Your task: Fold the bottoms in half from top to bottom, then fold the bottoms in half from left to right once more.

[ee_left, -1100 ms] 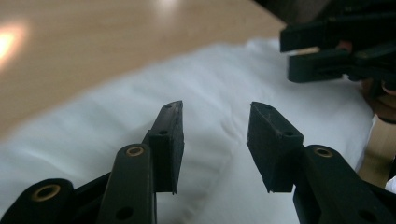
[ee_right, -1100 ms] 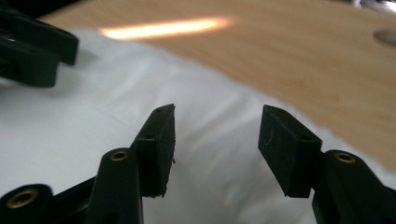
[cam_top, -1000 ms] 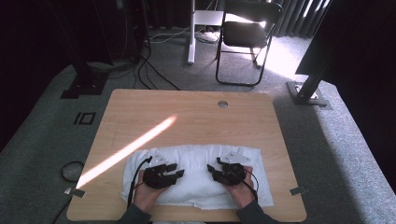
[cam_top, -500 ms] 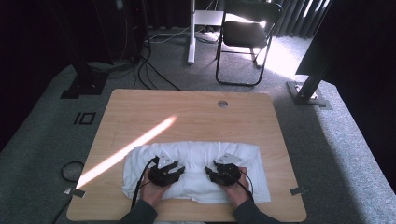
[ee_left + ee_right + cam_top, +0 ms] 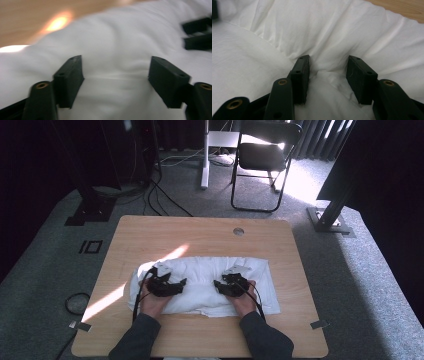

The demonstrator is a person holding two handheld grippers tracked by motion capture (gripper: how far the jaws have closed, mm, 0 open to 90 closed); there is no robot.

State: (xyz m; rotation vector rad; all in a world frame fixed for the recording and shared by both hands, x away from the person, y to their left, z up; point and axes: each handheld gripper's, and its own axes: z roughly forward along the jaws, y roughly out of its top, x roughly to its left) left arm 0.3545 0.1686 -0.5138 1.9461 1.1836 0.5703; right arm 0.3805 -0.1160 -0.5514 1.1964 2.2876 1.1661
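A white cloth (image 5: 200,292) lies bunched in a thick band across the near half of the wooden table (image 5: 200,240). My left gripper (image 5: 181,282) rests on its left part and points right. Its jaws have just been opening and now stand wide apart (image 5: 116,80) over smooth cloth (image 5: 115,50), gripping nothing. My right gripper (image 5: 217,284) sits on the right part and points left. A raised fold of cloth (image 5: 329,77) is pinched between its jaws (image 5: 328,72), and wrinkles run in towards them. The right gripper's jaws (image 5: 197,35) also appear in the left gripper view, at the upper right.
A sunlit streak (image 5: 170,255) crosses the table's left side. A round cable hole (image 5: 238,231) sits near the far edge. Beyond the table stand a black chair (image 5: 265,155), stand bases and floor cables (image 5: 160,200).
Both hands have pushed away from the person, and the cloth now lies farther up the table in a narrower band. The left jaws have spread apart.
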